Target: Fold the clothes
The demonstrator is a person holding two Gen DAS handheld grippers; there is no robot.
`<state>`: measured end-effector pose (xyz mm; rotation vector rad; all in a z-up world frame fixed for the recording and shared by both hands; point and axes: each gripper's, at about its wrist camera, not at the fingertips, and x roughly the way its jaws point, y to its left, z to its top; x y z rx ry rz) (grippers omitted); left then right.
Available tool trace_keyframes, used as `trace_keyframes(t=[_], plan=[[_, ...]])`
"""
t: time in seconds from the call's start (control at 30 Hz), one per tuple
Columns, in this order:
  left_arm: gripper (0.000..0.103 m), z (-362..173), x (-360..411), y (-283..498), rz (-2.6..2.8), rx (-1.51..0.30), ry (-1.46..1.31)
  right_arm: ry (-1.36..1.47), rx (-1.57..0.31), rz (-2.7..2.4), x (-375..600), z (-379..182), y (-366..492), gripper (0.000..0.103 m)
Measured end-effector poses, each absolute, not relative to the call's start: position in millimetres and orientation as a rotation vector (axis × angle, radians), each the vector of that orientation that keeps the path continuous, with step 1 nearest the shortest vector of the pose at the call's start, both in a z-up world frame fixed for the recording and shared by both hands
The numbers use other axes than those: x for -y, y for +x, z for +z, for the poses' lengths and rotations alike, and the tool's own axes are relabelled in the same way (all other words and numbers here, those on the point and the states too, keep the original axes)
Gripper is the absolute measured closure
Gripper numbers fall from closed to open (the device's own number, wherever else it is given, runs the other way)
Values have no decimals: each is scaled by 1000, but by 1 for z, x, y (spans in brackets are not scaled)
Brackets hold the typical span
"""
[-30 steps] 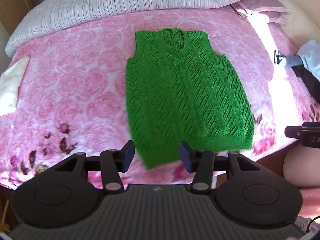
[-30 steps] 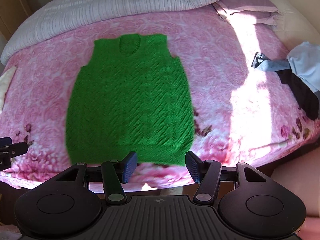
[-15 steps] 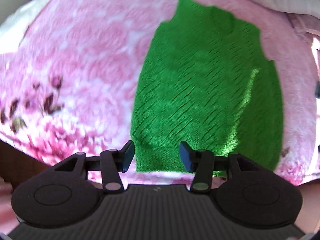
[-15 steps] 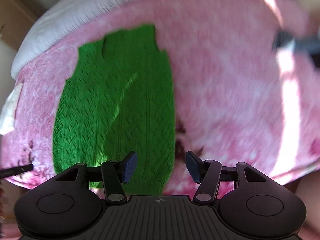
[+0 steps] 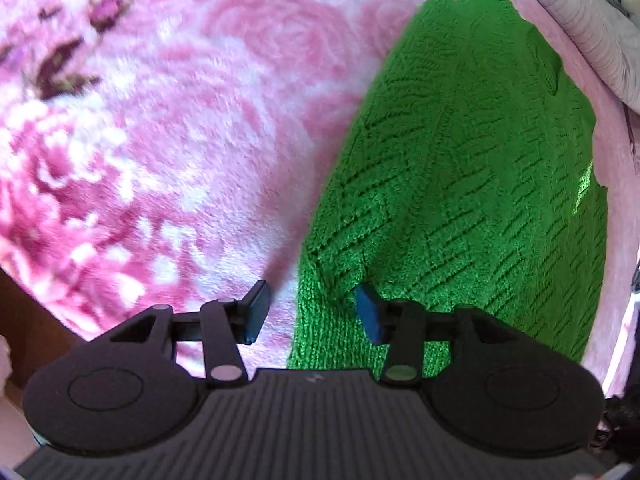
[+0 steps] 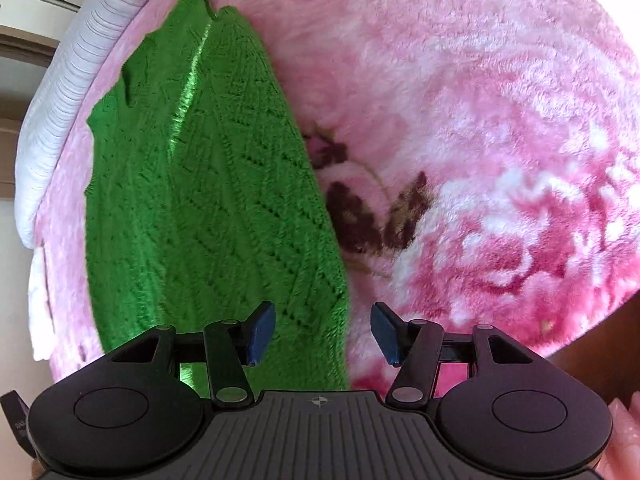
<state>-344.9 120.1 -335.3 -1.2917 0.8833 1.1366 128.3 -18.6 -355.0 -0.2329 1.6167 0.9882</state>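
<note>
Pink plush blanket with a rose pattern (image 5: 168,128) covers the bed and fills most of both wrist views; dark leaf-and-bud motifs break the pattern near the upper left of the left view and at the centre of the right view. Bright green sleeveless knit vest with a zigzag openwork pattern (image 5: 460,184) lies spread flat on this blanket, neckline away from the cameras and ribbed hem nearest them. White ribbed quilt (image 6: 52,92) lies bunched along the far edge of the bed, beyond the vest's shoulders.

Left gripper (image 5: 312,314), black with blue pads, points steeply down at the vest's lower left hem corner. Its jaws stand apart and have just been closing: the right pad presses into the knit, which dimples around it, the left pad is over bare blanket just beside the vest's side edge, and that edge lies between them, not yet pinched.

Right gripper (image 6: 322,334), of the same build, is at the lower right hem corner. Its jaws are spread wide, the left pad over the knit, the right pad over the blanket, the vest's side edge between them and unpinched.
</note>
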Motion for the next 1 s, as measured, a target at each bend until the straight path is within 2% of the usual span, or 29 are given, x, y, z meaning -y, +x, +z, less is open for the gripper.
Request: trace_keyframes(t=[0.03, 0.07, 0.1, 0.13, 0.17, 0.3, 0.47, 0.6, 0.7, 0.8, 0.9, 1.0], plan=[[63, -336, -120, -344, 1125, -890, -1271, -242, -1603, 988, 18, -357, 125, 46], [67, -337, -119, -343, 1112, -897, -1250, -251, -1585, 991, 17, -357, 121, 46], [80, -337, -118, -341, 1090, -906, -1222, -289, -1559, 992, 15, -356, 117, 58], [89, -336, -117, -340, 1052, -907, -1213, -338, -1531, 1000, 14, -355, 111, 100], [97, -336, -117, -338, 1017, -909, -1204, -364, -1520, 1016, 12, -354, 109, 98], [98, -326, -112, -333, 978, -938, -1159, -454, -1449, 1055, 5, -334, 110, 99], [98, -317, -91, -331, 904, -941, -1138, -545, -1362, 1055, 12, -308, 116, 100], [95, -322, -78, -326, 896, -982, -1115, -612, -1392, 1031, 18, -331, 118, 99], [94, -320, -78, -323, 918, -1005, -1099, -632, -1398, 1027, 18, -332, 117, 96], [93, -301, -87, -325, 949, -990, -1058, -734, -1311, 986, 10, -313, 117, 94], [94, -279, -106, -323, 992, -951, -977, -705, -1178, 1025, -5, -286, 123, 92], [94, -273, -131, -316, 988, -897, -929, -607, -1163, 1105, -27, -278, 130, 92]])
